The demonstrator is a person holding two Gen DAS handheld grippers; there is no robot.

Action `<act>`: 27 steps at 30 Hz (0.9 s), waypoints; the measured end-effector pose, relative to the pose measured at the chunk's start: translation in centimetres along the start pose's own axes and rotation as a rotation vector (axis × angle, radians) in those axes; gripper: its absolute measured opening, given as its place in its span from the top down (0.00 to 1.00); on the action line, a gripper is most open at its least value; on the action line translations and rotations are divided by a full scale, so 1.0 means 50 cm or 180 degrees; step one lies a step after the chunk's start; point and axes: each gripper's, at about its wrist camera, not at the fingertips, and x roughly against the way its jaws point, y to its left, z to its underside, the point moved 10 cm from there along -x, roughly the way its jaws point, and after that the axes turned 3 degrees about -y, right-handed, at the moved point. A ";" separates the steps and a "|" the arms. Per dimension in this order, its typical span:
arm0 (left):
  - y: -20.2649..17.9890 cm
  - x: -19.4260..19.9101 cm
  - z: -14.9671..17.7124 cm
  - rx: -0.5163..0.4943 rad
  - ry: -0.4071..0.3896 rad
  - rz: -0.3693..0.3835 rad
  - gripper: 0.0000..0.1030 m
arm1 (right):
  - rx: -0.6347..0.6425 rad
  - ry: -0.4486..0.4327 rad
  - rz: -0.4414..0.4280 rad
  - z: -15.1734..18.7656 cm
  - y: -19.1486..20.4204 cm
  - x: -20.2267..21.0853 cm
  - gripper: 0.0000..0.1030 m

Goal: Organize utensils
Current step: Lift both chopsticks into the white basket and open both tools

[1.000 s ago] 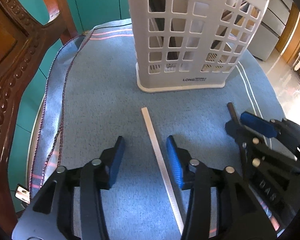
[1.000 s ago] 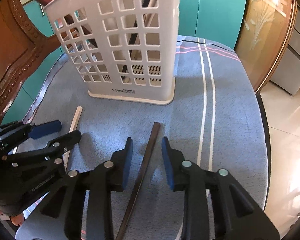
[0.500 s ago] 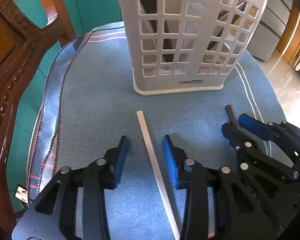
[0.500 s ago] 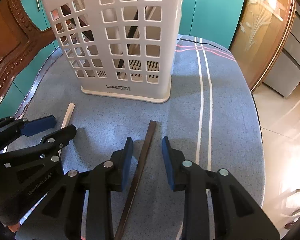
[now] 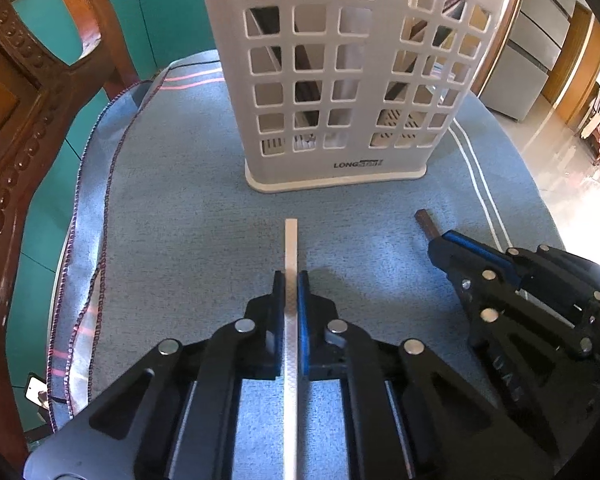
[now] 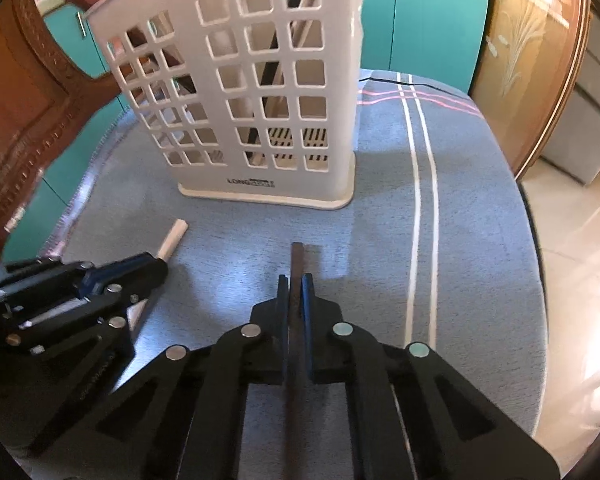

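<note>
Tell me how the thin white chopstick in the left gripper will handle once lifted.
The thin white chopstick looks straight and flat-sided, so probably stiff and unlikely to roll. The left gripper pinches it away from its tip, so it may pivot. It seems light.

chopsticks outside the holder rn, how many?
2. White chopstick clamped in the left gripper; dark chopstick clamped in the right gripper. Both point toward the holder. More sticks stand inside it, partly hidden.

Basket (image 5: 340, 80) behind both sticks, pale stick (image 5: 291, 240) left, dark stick (image 6: 297, 272) right
</note>
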 end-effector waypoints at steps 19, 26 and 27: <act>0.026 0.363 -0.089 0.0146 -0.1241 0.0383 0.93 | -0.0437 -0.1155 -0.0444 -0.096 -0.067 0.379 0.94; 0.044 0.544 -0.196 0.0166 -0.1847 0.0474 0.93 | -0.0430 -0.1622 -0.0543 -0.183 -0.050 0.511 0.93; 0.046 0.567 -0.215 0.0178 -0.1917 0.0486 0.93 | -0.0449 -0.1708 -0.0540 -0.207 -0.051 0.530 0.93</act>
